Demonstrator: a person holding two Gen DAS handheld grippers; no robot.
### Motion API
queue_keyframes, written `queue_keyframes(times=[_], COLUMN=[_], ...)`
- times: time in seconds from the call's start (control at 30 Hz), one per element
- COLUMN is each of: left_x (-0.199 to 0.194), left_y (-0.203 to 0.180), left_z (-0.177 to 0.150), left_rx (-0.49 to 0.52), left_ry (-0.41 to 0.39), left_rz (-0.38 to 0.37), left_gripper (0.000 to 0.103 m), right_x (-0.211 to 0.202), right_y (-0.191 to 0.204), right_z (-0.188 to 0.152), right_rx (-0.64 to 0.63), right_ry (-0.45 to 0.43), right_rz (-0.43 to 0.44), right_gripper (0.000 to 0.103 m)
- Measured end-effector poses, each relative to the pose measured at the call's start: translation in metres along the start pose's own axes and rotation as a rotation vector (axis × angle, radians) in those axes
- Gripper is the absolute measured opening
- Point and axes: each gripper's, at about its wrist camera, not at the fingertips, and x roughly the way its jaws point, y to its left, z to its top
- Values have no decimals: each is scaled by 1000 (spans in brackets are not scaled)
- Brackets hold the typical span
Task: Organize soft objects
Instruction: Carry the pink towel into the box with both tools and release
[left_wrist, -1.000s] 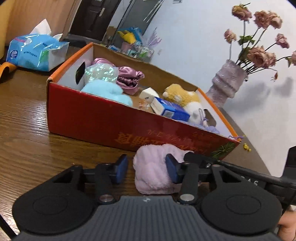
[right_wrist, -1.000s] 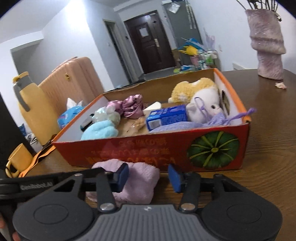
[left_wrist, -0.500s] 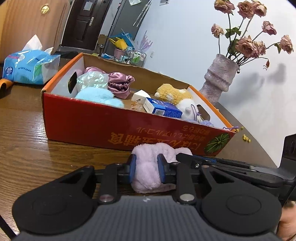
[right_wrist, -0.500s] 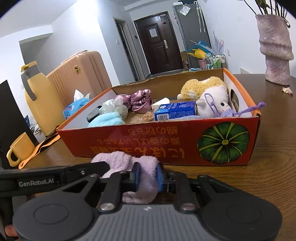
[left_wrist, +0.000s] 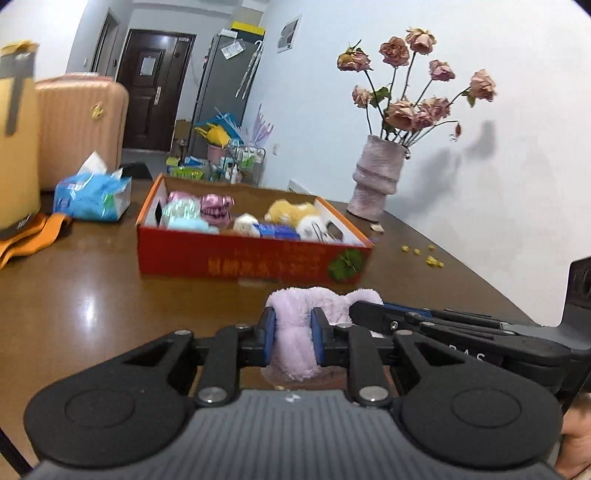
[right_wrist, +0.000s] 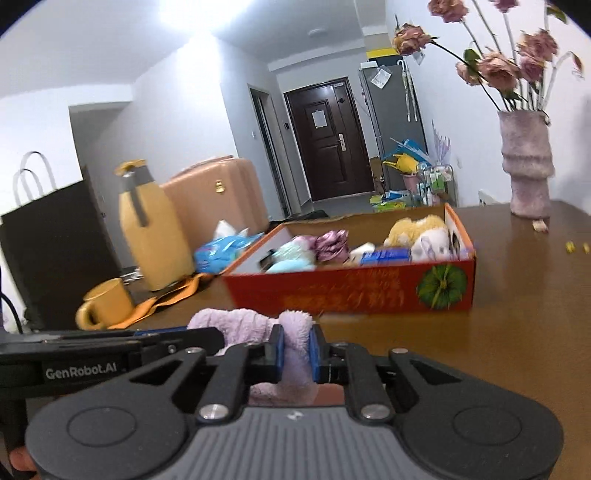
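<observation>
1. Left wrist view: the left gripper (left_wrist: 293, 334) clamps one end of a lilac towel (left_wrist: 295, 347), its blue pads pressed into the pile. The right gripper (left_wrist: 364, 314) reaches in from the right and meets the towel's other end; its jaws cannot be made out from here. The towel hangs just above the table (left_wrist: 92, 306), in front of and apart from the red box (left_wrist: 251, 258). Inside the box lie plush toys, a pink scrunchie and a blue carton. A tissue pack (left_wrist: 92, 195) sits left of the box, a vase (left_wrist: 375, 181) of dried roses behind it to the right.

2. Right wrist view: the right gripper (right_wrist: 295, 349) is clenched on a fold of the towel (right_wrist: 243, 325), which bulges up between its pads. The left gripper (right_wrist: 207, 338) comes in from the left against the towel's far end. The box (right_wrist: 354, 291) stands beyond, a yellow mug (right_wrist: 105, 302) and a flask (right_wrist: 151, 229) to its left.
</observation>
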Motion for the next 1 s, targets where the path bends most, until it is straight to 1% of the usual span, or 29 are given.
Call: queue_keyframes(times=[0.07,0.13,0.37,0.5,0.6,0.63,0.73,0.8,0.83,0.9,1.0], left_x=[-14,-21,-50,-52,-47,-44,-22,8,28,72,142], left_y=[-1,-4,-21,-19,-11,-9,-1,10,17,35,61], left_z=[-8,-10,-5,0,18,26,62,94,108,131,149], left_rx=[-11,-7,29,10,1,0,15,9,-6,-56,-102], left_ry=[15,22,-42,-48,-70,-81,-113,-103,-82,-14,95], left_rz=[-13,-18,-32,-45,-69,-80,-99,-107,-107,-100,-47], left_gripper=[20,20,20,21,21,21,21,21,21,21,21], right_x=[-15,-26,-57,-60,-54,-49,-29,-2,15,62,133], right_y=[8,14,28,28,25,24,20,13,8,-9,-37], right_z=[-9,-12,-5,2,16,25,61,92,106,132,151], right_rx=[-3,-16,-53,-51,-38,-48,-83,-112,-119,-106,-62], right_ry=[10,5,-57,-74,-96,-108,-137,-141,-129,-63,58], right_rz=[-2,-10,-28,-23,-13,-14,-24,-41,-49,-60,-64], right_gripper=[13,13,13,13,13,13,13,13,13,13,13])
